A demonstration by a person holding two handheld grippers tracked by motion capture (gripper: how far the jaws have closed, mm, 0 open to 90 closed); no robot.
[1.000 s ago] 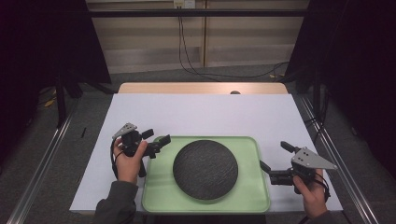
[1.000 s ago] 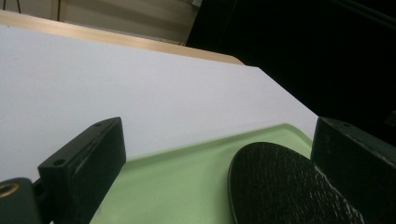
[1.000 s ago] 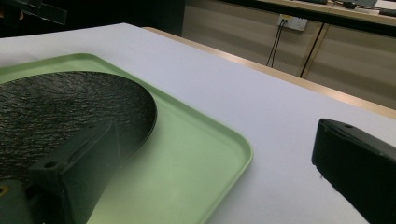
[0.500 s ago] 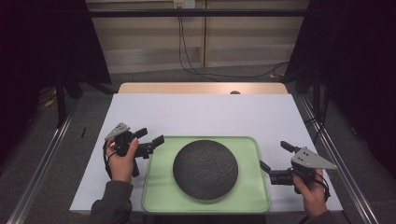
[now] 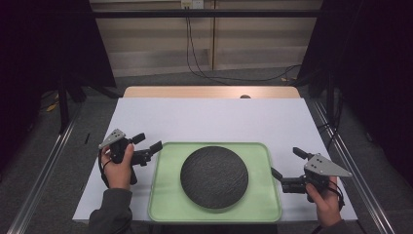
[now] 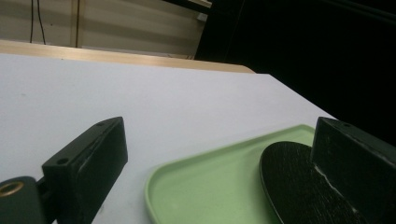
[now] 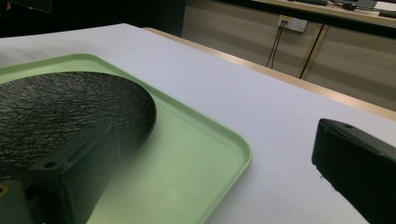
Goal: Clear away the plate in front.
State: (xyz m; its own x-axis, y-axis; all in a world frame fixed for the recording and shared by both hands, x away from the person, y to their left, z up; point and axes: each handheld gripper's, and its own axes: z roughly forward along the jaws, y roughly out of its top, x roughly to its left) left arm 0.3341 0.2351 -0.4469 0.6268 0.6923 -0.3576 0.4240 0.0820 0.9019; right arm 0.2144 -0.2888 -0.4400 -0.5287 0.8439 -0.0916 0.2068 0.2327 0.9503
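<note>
While beside the green tray [image 5: 165, 204]: left hand-held gripper [image 5: 148, 146] and right hand-held gripper [image 5: 287, 163] both spread wide, empty.

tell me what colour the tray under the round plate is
Pale green tray, holding a dark, rough-textured round plate; clearest in the high view.

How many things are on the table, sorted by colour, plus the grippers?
Green: 1, the tray
Black: 1, the round plate lying in the tray
Grippers: 2, left gripper and right gripper, both open
Total: 4
</note>
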